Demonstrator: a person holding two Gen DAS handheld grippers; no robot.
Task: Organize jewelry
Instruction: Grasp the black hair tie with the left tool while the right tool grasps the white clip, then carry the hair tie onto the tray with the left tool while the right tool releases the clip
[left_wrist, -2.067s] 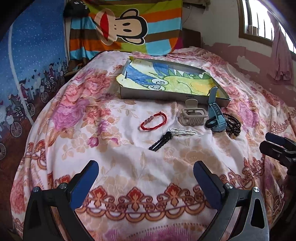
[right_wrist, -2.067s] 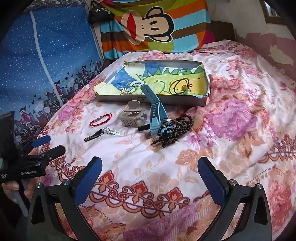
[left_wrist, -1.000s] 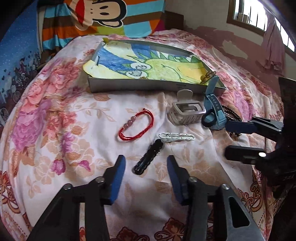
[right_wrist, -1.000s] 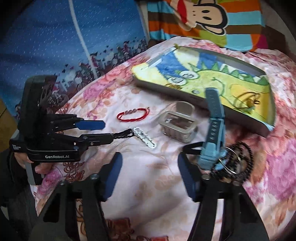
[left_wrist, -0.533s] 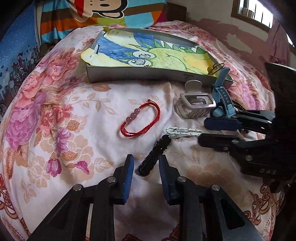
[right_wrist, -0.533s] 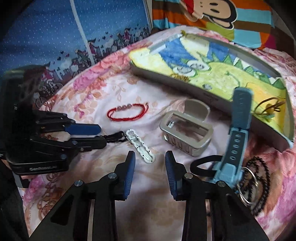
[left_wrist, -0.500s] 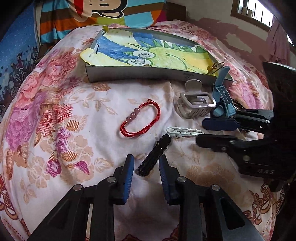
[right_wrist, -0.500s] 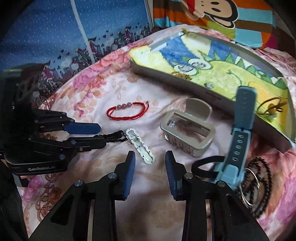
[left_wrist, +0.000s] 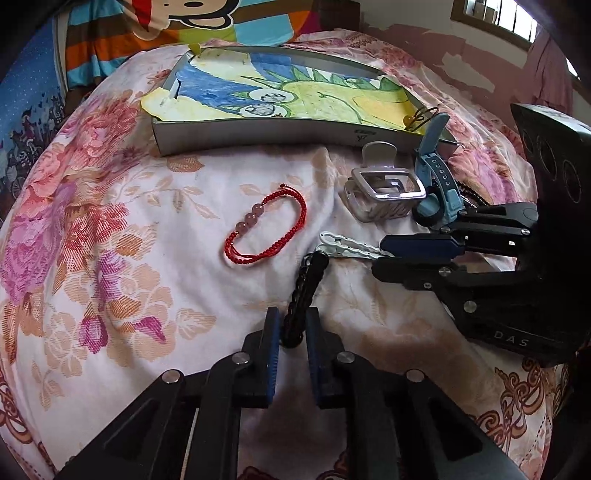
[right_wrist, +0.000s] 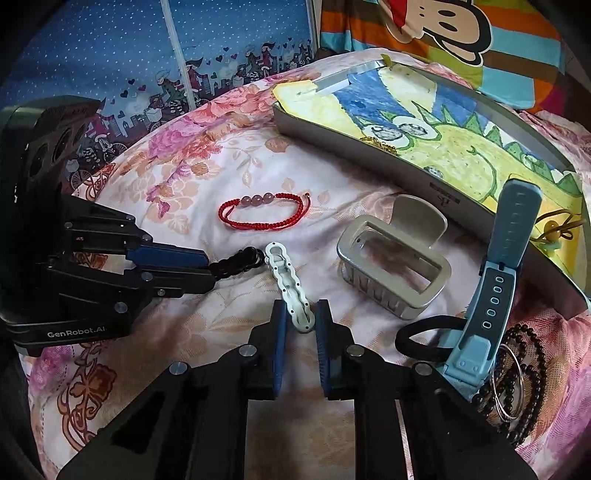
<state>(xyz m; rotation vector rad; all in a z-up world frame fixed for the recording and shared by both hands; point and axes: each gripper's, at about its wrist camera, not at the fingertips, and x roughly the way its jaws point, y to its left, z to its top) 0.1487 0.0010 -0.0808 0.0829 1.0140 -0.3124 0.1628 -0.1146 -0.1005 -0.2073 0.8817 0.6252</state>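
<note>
On the floral bedspread a black wavy hair clip and a white wavy hair clip lie end to end. My left gripper is shut on the near end of the black clip. From the right, my right gripper is shut on the near end of the white clip. A red cord bracelet with pink beads lies just beyond them. The grey tray, lined with a dinosaur drawing, stands at the back.
A silver claw clip, a light blue watch strap, a black hair band and a black bead necklace with wire rings crowd the right side. A gold tie lies in the tray. A monkey-print cloth hangs behind.
Both grippers have come down toward the bed and narrowed from wide open. The left one has taken hold of the black clip and the right one the white clip.
</note>
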